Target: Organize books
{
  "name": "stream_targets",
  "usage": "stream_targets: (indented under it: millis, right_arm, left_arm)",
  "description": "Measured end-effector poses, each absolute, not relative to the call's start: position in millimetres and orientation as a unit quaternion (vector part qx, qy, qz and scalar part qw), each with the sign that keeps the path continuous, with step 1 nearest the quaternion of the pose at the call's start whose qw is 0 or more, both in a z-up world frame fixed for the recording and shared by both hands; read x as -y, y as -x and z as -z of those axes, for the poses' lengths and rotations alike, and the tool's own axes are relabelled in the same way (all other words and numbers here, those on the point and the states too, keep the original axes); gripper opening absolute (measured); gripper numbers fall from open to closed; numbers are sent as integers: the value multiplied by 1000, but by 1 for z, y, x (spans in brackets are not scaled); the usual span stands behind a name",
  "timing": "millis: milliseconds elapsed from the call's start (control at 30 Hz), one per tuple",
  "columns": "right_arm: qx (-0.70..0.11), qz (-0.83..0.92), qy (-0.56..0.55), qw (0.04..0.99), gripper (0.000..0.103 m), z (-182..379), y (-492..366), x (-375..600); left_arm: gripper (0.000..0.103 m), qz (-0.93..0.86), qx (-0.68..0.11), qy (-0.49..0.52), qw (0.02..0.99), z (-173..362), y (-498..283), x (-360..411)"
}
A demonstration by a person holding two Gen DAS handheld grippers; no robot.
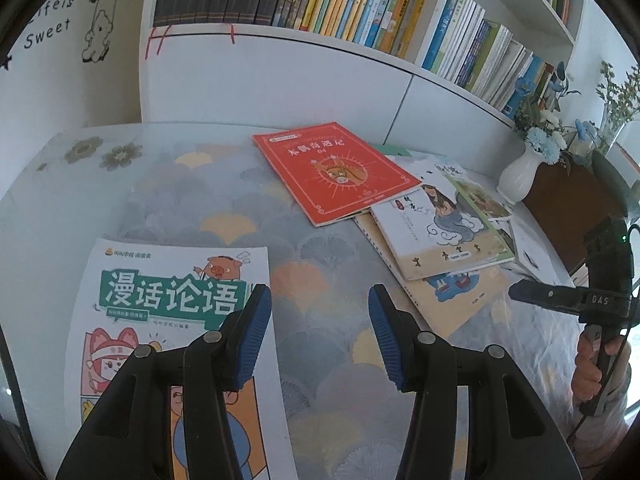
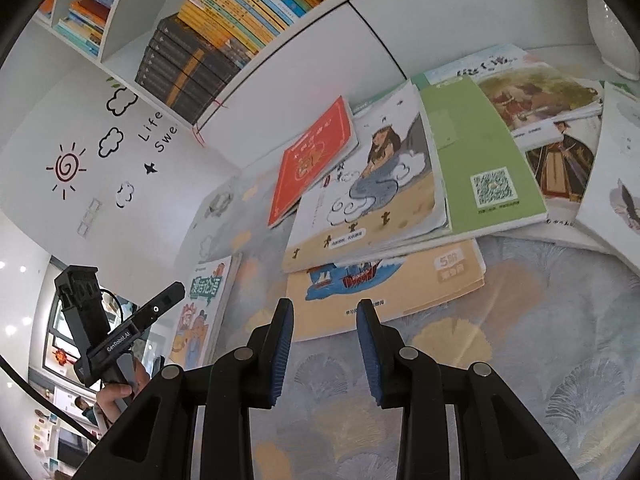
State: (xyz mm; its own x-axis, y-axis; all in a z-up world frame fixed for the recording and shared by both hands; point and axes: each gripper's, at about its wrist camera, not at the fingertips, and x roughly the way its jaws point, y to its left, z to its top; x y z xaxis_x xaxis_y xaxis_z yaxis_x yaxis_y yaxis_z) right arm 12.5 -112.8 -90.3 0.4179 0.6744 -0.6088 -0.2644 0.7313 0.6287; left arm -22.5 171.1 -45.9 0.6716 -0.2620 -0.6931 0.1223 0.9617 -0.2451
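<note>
Books (image 2: 384, 184) lie scattered on our worktop (image 1: 328, 280); both our left gripper (image 1: 320, 332) and right gripper (image 2: 324, 344) hover with fingers apart, holding nothing.

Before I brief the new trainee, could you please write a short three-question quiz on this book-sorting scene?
1. True or false: the left gripper is clamped on the red book.
2. Which book lies alone, apart from the pile? A) the white comic book with the green title B) the green-backed book C) the beige ship book
3. What does the white vase hold?

Key
1. False: both grippers stand open, nothing between their fingers; the right gripper hovers before the ship book.
2. A
3. Blue and white flowers.
</note>
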Motion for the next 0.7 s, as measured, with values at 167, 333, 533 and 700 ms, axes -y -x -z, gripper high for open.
stream_targets:
  millis: [167, 333, 533, 700]
  right_arm:
    - [-470, -287, -221, 805, 31, 101, -16, 108]
    - [-477, -281, -222, 803, 31, 107, -17, 110]
    - [-482, -269, -214, 806, 31, 108, -20, 112]
    - [-487, -227, -169, 826, 31, 103, -21, 117]
  left_arm:
    - [48, 104, -395, 93, 908, 50, 22, -174]
    - [48, 105, -399, 91, 906, 52, 21, -174]
    - [48, 101, -416, 91, 899, 62, 16, -172]
    - [48, 88, -434, 92, 892, 69, 11, -172]
